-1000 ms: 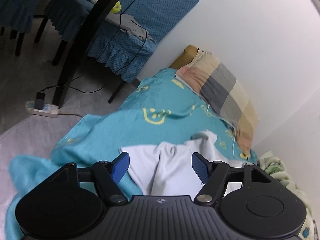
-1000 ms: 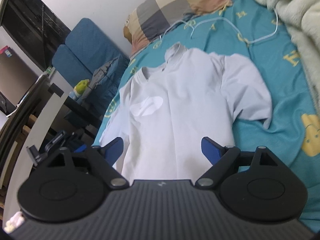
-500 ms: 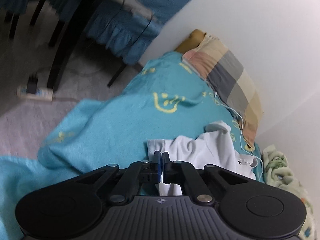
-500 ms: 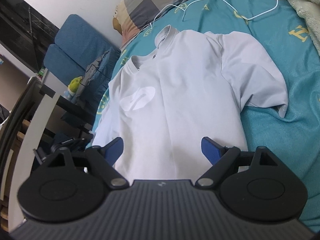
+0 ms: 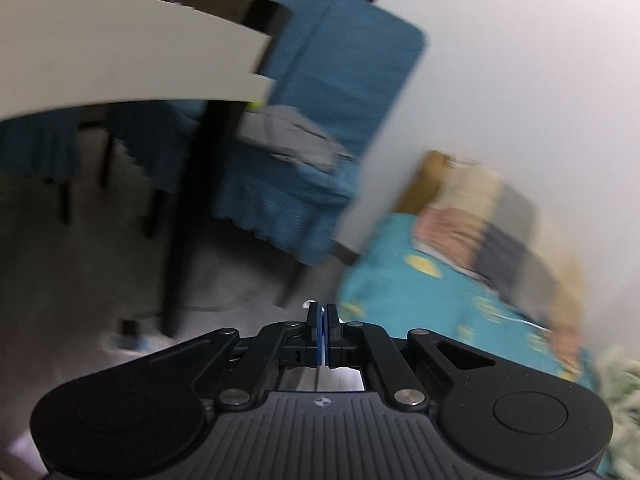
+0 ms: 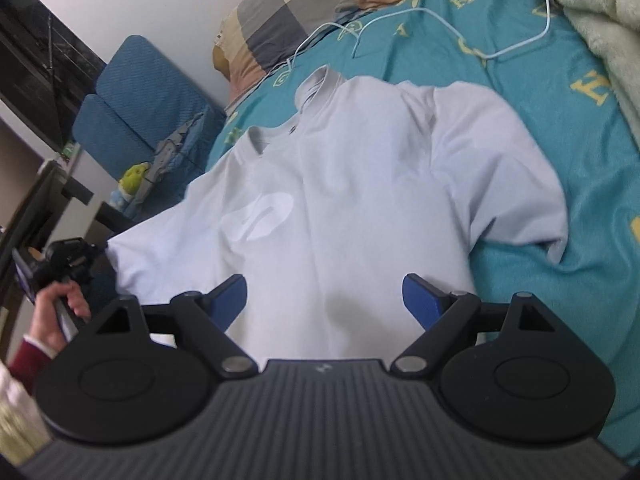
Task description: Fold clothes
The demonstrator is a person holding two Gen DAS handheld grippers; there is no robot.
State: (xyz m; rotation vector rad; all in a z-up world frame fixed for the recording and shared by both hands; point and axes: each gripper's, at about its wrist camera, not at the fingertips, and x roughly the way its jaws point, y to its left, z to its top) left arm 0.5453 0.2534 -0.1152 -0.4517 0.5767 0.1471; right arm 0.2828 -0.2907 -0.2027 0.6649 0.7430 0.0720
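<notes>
Sleeve work has begun: a second ago my left tool [image 5: 321, 334] was spread wide over the white T-shirt [image 6: 360, 200]; now its blue pads are pressed together and its view has swung up to the blue chair [image 5: 320, 120] and wall, badly blurred. From the right wrist view it sits at the shirt's left sleeve edge, which looks drawn taut toward it, so I judge it has that sleeve pinched, though the cloth between the pads is hidden. My right tool [image 6: 324, 300] hangs wide apart, holding nothing, above the hem. The shirt lies flat on the teal bed [image 6: 580, 280], long axis running from my right tool toward the checked pillow [image 6: 312, 8], collar nearest that pillow.
</notes>
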